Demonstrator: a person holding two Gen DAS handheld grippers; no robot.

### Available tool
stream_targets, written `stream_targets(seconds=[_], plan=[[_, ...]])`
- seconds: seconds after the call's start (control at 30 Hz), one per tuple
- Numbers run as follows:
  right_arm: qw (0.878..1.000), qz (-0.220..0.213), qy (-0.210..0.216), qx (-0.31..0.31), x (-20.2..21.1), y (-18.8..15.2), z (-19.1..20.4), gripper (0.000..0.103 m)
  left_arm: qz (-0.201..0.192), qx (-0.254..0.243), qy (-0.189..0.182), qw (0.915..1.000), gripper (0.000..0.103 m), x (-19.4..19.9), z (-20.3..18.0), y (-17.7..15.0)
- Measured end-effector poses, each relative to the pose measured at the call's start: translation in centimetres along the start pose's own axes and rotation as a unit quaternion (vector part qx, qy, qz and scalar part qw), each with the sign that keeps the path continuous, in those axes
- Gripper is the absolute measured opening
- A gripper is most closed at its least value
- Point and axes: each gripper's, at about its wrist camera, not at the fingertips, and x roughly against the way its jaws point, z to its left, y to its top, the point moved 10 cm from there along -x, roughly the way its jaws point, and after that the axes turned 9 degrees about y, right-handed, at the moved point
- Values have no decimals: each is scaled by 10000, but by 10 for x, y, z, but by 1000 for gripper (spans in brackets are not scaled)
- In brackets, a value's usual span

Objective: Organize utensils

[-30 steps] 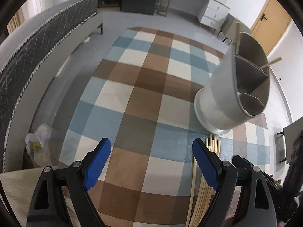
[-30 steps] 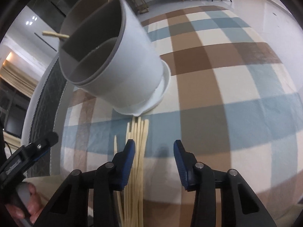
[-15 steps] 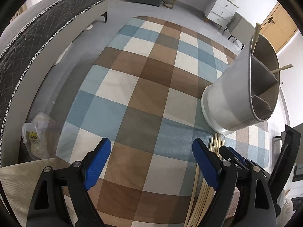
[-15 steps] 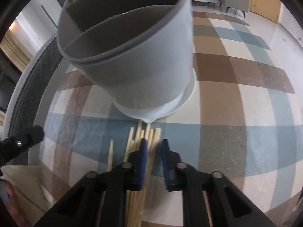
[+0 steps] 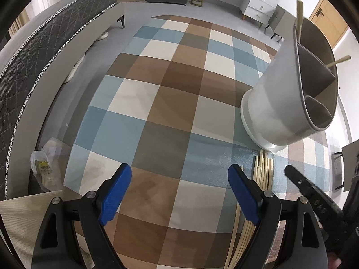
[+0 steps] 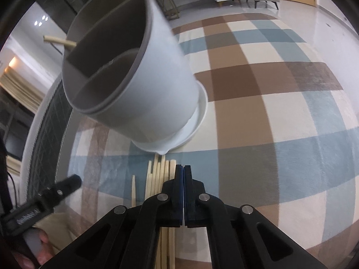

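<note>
A white utensil holder (image 6: 134, 85) with grey inner compartments stands on the checked rug; two wooden sticks poke out of its far compartment. It also shows in the left wrist view (image 5: 289, 103). Several wooden chopsticks (image 6: 157, 174) lie in a bundle on the rug just in front of it, also seen in the left wrist view (image 5: 263, 172). My right gripper (image 6: 183, 170) is shut, its pads pressed together right over the bundle; whether a chopstick is pinched is hidden. My left gripper (image 5: 179, 192) is open and empty, left of the bundle.
A grey quilted bed (image 5: 44, 51) runs along the left. A plastic bag (image 5: 48, 165) lies by its base. White drawers (image 5: 260, 2) and a wooden door (image 5: 329, 22) stand at the back. The checked rug (image 5: 170, 103) spreads out ahead.
My right gripper has gone from open to fully shut over the chopstick bundle, and now sits a little back from the holder. My left gripper stays open and has barely shifted.
</note>
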Motion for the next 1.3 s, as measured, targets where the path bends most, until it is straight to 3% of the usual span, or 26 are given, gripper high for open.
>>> stream_targets(seconds=[0.37,0.57,0.7,0.83,0.93,1.0,1.13,1.3], plan=[[9930,-684,675,-684,46,18,-8,0,-89,-97,93,9999,84,1,-4,-6],[9846,-937,1014,-1070,64,22,-18,0,78,-47,-153,9998,84,-1,-12,-13],[9839,-813,1028,-1211,59,20,-25,1,159,-226,-169,9995,84,-4,-22,-19],[9884,-390,980,-1097,40,9,-18,3,291,-319,-159,9989,84,-11,-27,-24],[9925,-56,862,-866,22,2,-8,12,355,-250,-82,9990,84,-14,-20,-24],[9967,175,561,-564,8,-2,-1,24,426,-83,-104,9990,84,-15,-13,-23],[9986,471,-29,236,-14,-7,15,24,454,178,-99,9988,84,-14,0,-17],[9883,709,-787,1099,-33,-17,26,24,429,403,-147,9982,84,-11,12,-8]])
